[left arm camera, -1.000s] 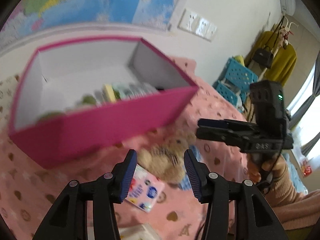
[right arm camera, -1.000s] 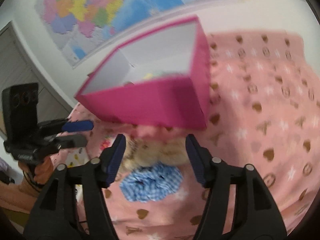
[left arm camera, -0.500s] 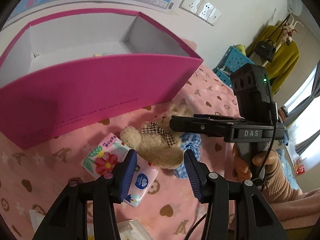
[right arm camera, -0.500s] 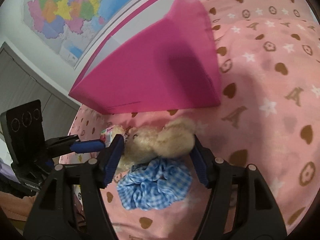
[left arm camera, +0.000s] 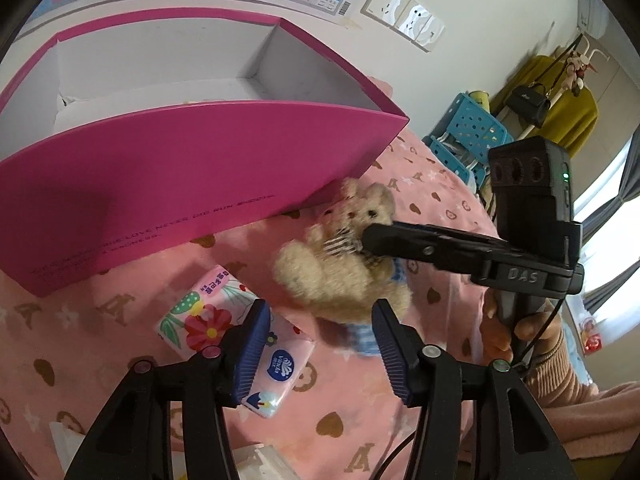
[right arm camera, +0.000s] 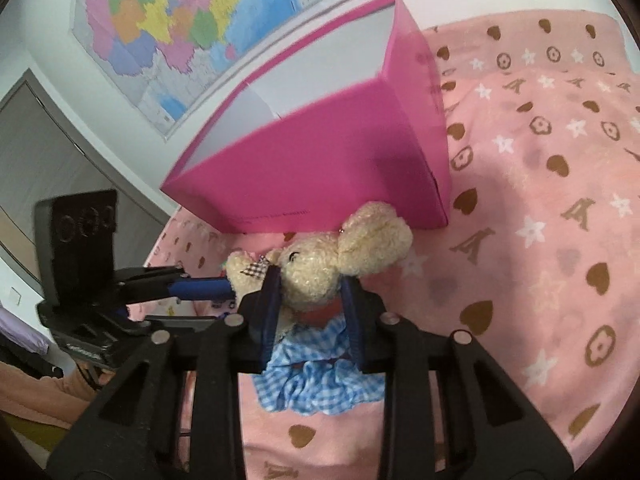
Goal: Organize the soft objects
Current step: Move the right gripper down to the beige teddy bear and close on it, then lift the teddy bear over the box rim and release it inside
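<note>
My right gripper (right arm camera: pixel 310 312) hides the teddy bear's (right arm camera: pixel 320 268) belly. The pink box (left arm camera: pixel 180 184) wall hides its floor. The white thing (left arm camera: pixel 256 464) is cut off at the bottom edge.

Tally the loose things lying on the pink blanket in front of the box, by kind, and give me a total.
Plush bear: 1
Blue checked cloth item: 1
Tissue packs: 2, one floral and one with a blue logo
Total: 4
A white item at the bottom edge of the left wrist view is too cut off to name.
</note>
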A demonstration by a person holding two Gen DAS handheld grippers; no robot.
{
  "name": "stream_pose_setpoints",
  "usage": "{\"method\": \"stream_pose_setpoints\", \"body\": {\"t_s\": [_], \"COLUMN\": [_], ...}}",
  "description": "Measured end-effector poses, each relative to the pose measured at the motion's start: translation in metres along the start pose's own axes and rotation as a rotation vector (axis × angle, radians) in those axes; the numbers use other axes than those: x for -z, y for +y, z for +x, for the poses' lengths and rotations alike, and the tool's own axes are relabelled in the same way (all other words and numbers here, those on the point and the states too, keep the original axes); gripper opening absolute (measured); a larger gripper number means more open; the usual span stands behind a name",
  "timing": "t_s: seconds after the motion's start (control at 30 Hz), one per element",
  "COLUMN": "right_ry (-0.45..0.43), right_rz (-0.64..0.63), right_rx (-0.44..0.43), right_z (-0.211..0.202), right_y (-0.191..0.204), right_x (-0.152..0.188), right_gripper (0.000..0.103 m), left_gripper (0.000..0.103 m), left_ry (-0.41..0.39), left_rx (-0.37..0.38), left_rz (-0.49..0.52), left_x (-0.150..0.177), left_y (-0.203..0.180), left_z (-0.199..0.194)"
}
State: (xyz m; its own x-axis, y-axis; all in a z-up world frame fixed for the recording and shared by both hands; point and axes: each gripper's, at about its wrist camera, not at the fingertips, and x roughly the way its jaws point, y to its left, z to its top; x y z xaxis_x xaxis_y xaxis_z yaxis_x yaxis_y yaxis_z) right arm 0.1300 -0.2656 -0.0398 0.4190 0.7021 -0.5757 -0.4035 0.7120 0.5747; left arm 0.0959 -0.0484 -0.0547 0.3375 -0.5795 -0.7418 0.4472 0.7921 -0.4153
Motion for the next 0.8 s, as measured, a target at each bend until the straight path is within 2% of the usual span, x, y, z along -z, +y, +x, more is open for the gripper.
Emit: {"method": "stream_pose_setpoints", "body": {"t_s": [0.33,0.47,0.57,0.8], "right_ry": [-0.087,-0.113,-0.134,-0.176], "right_rz": [-0.066,-0.094,-0.116,-0.163], "right_rx": [0.008,0.006,0.003,-0.004], "right_z": [-0.035,-0.042,-0.047,-0.05], "right_y": [0.028,0.039,0.046,0.059], "right_x": [-0.004,-0.009,-0.015,-0.037], "right_gripper": [0.032,0.032,0.032,0.032], "left_gripper": [0.054,0.045,0.044,0.043], "left_ry": [-0.062,-0.098,-0.122,-0.181], "left_rx": [0.07,0.093,0.114,0.102], "left_rz": [0.05,0.065,0.059,0.068], "left_x": [-0.006,-0.01,-0.015,-0.033], "left_y": [-0.021,-0.03,-0.031,-0.026], "left_z": [-0.018,-0.029,-0.036,-0.053]}}
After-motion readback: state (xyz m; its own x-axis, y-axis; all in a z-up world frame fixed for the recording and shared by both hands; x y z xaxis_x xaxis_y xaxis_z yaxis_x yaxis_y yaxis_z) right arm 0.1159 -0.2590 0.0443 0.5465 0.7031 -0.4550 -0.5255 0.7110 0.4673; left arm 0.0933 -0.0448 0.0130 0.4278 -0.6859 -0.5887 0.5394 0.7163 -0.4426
